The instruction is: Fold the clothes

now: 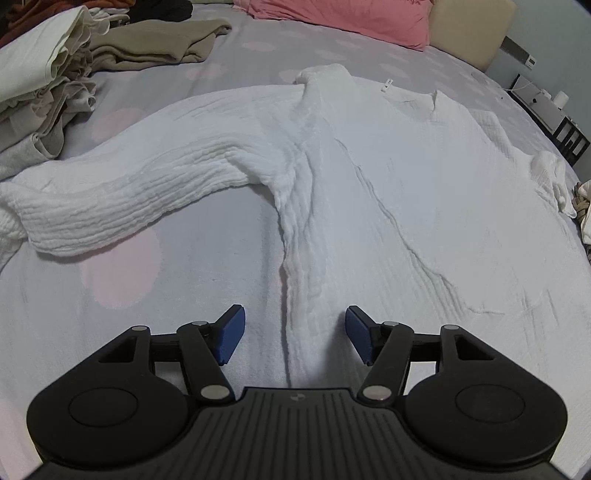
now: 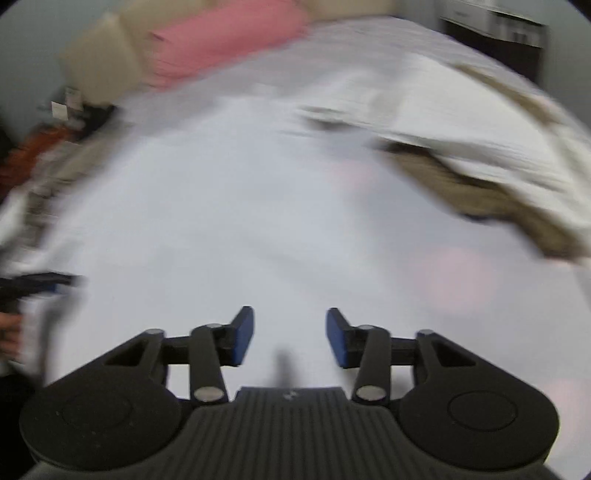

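White crinkled-cotton long-sleeved garment (image 1: pixel 369 177) spread flat on grey pink-dotted bedsheet (image 1: pixel 122 273), sleeve bent left. Left gripper (image 1: pixel 294 338) low over garment's side edge, fingers apart, empty. Right gripper (image 2: pixel 290 338) level above sheet, fingers apart, empty; view blurred. Folded beige clothes pile (image 1: pixel 55 85) far left.

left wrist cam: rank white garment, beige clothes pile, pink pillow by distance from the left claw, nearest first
1. White garment: its side edge lies right between the open pads of the left claw.
2. Beige clothes pile: far left, mid-bed.
3. Pink pillow: top, at the bed's head.
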`<move>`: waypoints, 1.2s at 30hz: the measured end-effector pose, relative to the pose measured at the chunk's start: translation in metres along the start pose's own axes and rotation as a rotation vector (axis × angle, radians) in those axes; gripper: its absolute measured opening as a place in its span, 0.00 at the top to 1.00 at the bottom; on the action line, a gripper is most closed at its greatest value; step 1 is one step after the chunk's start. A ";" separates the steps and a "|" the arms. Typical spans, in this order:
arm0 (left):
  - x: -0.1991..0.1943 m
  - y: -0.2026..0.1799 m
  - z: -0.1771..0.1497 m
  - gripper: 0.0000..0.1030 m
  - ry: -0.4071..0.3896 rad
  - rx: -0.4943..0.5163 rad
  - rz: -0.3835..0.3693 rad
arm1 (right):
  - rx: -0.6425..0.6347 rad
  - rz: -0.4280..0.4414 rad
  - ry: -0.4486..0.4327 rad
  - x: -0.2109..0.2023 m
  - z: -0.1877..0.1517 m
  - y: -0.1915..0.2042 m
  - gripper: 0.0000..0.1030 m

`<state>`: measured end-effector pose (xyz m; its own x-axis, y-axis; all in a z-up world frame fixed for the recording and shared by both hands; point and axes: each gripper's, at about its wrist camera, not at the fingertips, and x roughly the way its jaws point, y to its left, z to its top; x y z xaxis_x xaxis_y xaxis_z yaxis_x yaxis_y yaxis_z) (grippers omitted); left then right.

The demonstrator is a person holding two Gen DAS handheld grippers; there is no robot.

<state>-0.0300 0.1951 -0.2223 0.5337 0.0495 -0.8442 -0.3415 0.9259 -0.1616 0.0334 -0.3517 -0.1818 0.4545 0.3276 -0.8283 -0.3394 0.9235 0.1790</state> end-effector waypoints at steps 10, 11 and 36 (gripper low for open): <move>-0.002 -0.002 -0.002 0.42 -0.002 -0.004 0.002 | 0.039 0.038 0.117 0.022 -0.027 -0.052 0.93; -0.003 -0.001 -0.002 0.42 -0.005 -0.012 -0.001 | 0.050 0.043 0.118 0.022 -0.025 -0.054 0.94; -0.071 0.134 0.017 0.43 -0.184 -0.500 0.023 | -0.141 -0.246 0.146 -0.007 -0.023 -0.017 0.48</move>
<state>-0.1000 0.3224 -0.1756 0.6330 0.1739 -0.7544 -0.6577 0.6348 -0.4056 0.0173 -0.3747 -0.1909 0.4171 0.0560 -0.9071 -0.3494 0.9313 -0.1031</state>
